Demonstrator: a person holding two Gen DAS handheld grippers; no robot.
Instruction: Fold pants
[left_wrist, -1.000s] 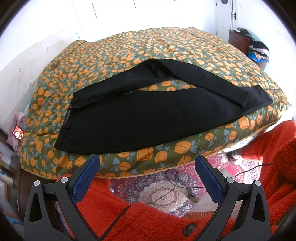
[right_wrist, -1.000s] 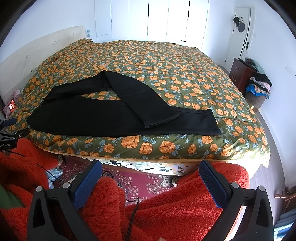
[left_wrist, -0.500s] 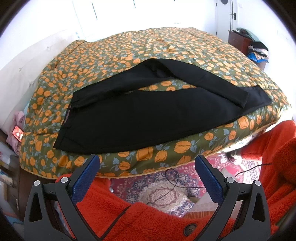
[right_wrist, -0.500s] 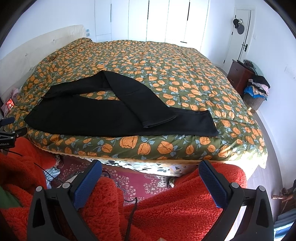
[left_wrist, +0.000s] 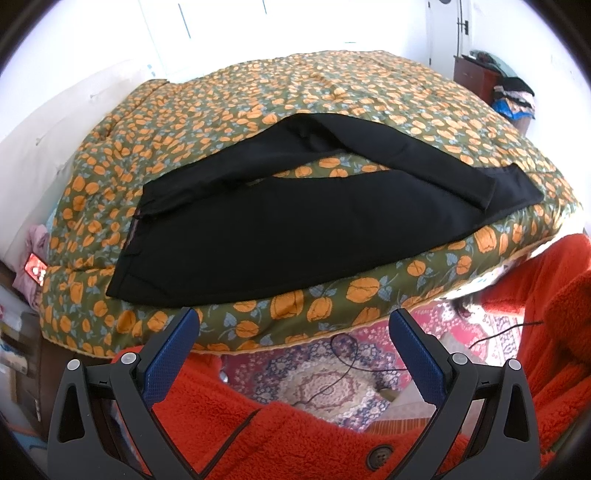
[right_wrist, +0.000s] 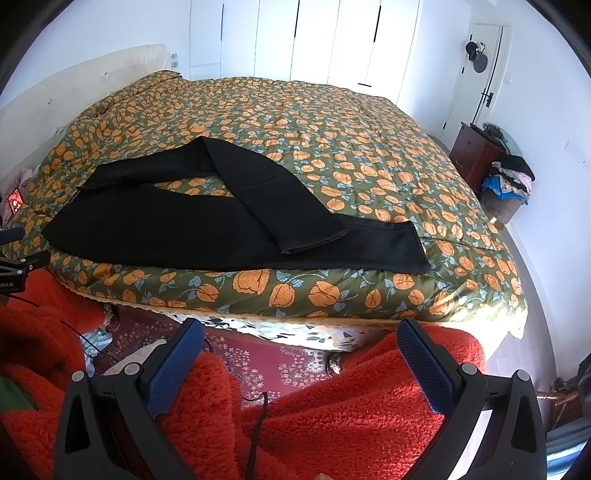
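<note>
Left wrist view first: the left hand-held gripper (left_wrist: 293, 328) hung wide open, blue pads (left_wrist: 171, 354) spread apart with nothing between them, held back from the bed (left_wrist: 229, 92) and above a red fleece coat (left_wrist: 303, 435). The pants (left_wrist: 295, 225) lay flat, black, near the bed's front edge on the green quilt with orange flowers. One leg ran along the front edge; the other bent up and back across it, its hem resting on the lower leg at the right. A patch of quilt showed through the gap between the two legs. The waistband sat at the left end. Below the bed, a patterned rug (left_wrist: 317, 380) with a thin black cable (left_wrist: 343, 354) looping over it. A dark cabinet (left_wrist: 476, 77) stood by the far right wall, with clothes piled next to it.

Over to the right wrist view: the right hand-held gripper (right_wrist: 299, 332) was open just as wide, pads (right_wrist: 424, 369) apart and empty, well short of the bed (right_wrist: 332, 122). The coat (right_wrist: 332, 406) filled the foreground. The pants (right_wrist: 177, 236) stretched along the near edge, the upper leg crossing diagonally and its hem lying on the lower leg, whose hem reached further right. The rug (right_wrist: 266, 358) showed under the bed's edge. White wardrobe doors (right_wrist: 314, 40) stood behind the bed, the cabinet (right_wrist: 476, 151) at right beside a heap of clothes (right_wrist: 506, 181).
</note>
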